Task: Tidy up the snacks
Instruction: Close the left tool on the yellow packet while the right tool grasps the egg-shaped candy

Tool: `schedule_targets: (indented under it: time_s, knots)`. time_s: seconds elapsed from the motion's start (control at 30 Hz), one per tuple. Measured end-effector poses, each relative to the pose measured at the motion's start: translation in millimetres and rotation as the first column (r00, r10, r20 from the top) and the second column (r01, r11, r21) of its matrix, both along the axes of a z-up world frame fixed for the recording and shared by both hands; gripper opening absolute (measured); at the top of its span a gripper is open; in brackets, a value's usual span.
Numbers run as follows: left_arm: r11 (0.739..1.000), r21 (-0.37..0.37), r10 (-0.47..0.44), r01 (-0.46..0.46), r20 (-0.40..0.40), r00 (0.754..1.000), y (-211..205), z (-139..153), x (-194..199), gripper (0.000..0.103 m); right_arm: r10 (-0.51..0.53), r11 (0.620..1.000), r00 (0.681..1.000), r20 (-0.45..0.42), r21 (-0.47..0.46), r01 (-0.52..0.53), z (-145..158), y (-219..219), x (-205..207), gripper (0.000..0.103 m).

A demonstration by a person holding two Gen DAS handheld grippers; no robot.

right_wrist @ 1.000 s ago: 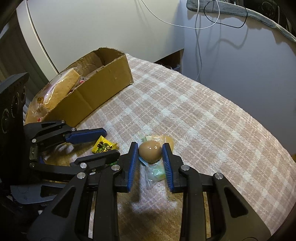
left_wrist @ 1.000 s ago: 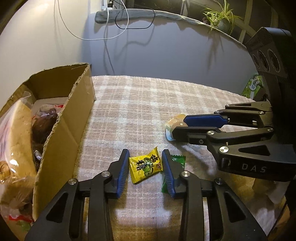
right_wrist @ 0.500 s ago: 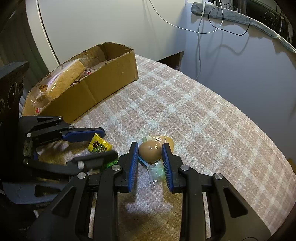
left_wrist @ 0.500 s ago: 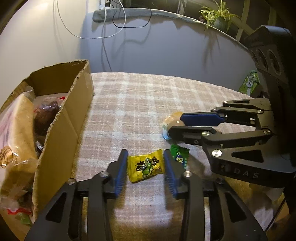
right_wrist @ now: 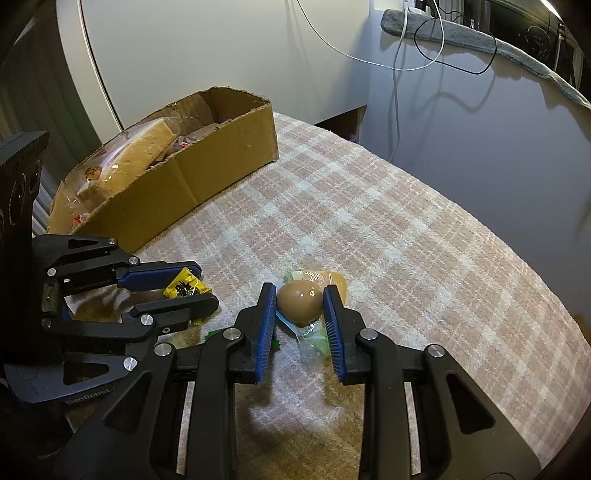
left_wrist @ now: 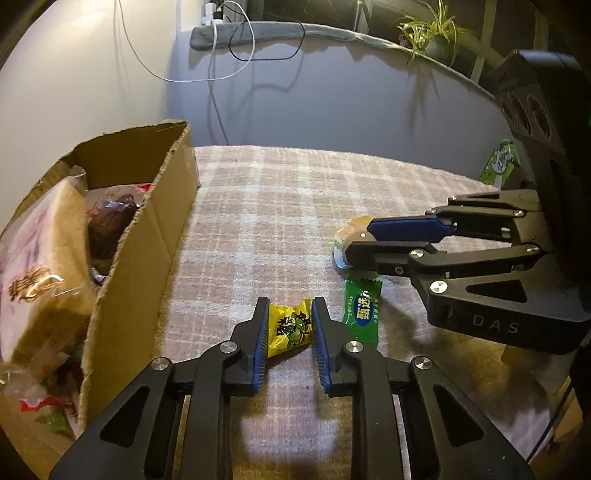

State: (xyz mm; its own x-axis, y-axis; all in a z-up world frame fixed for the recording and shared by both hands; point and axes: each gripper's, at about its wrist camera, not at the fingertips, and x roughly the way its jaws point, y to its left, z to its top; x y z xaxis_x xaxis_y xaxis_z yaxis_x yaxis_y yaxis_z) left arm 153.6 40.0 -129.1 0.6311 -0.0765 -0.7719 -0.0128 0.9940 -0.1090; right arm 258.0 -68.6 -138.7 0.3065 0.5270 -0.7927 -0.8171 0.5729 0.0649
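My left gripper (left_wrist: 290, 301) is closing its blue pads on a yellow snack packet (left_wrist: 290, 328), which is crumpled between them on the plaid cloth. A green packet (left_wrist: 362, 312) lies just right of it. To the right, my right gripper (left_wrist: 358, 240) is shut on a brown egg in clear wrapping (right_wrist: 299, 302), which rests on the cloth between the pads (right_wrist: 267, 314). In the right wrist view the left gripper (right_wrist: 205, 286) shows with the yellow packet (right_wrist: 186, 288) in it. An open cardboard box (left_wrist: 147, 236) stands at the left with a bagged bread loaf (left_wrist: 40, 258) and other snacks inside.
The plaid cloth (left_wrist: 277, 206) covers a rounded table that ends at a wall behind and drops off at the right edge (right_wrist: 535, 280). A green carton (left_wrist: 500, 162) stands at the far right. Cables (left_wrist: 236, 48) and a plant (left_wrist: 432, 29) sit on a ledge above.
The left jaws widened slightly, then closed onto the yellow packet, which now stands crumpled between the pads. The right gripper kept its hold on the egg.
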Motion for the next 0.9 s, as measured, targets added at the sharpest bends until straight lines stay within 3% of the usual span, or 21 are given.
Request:
schedule_targets:
  time_s: [0.03,0.07,0.27,0.4,0.53,0.9]
  knots:
    - [1.0,-0.001,0.001,-0.001,0.003,1.0,1,1,-1,0.012,0.0,1.0,1.0,0.0,0.0,0.0,1,0,-1,0.027]
    - [1.0,-0.001,0.002,-0.002,0.007,1.0,2,3,-1,0.011,-0.001,1.0,1.0,0.003,0.0,0.001,2,0,-2,0.027]
    - [0.999,0.004,-0.043,0.043,-0.027,0.999,0,-5,-1,0.012,-0.001,1.0,1.0,0.008,-0.007,0.001,4,0,-5,0.027]
    - [0.999,0.006,-0.038,0.038,-0.017,0.999,-1,-5,-4,0.019,0.004,1.0,1.0,0.006,-0.008,-0.004,4,-1,-8,0.027]
    - [1.0,0.014,-0.024,0.024,-0.013,1.0,-1,-6,-4,0.009,0.004,1.0,1.0,0.01,-0.01,-0.004,3,-1,-10,0.027]
    - [1.0,-0.014,-0.027,0.027,0.015,1.0,2,3,-15,0.008,-0.012,1.0,1.0,0.018,0.005,0.012,6,-8,-11,0.027]
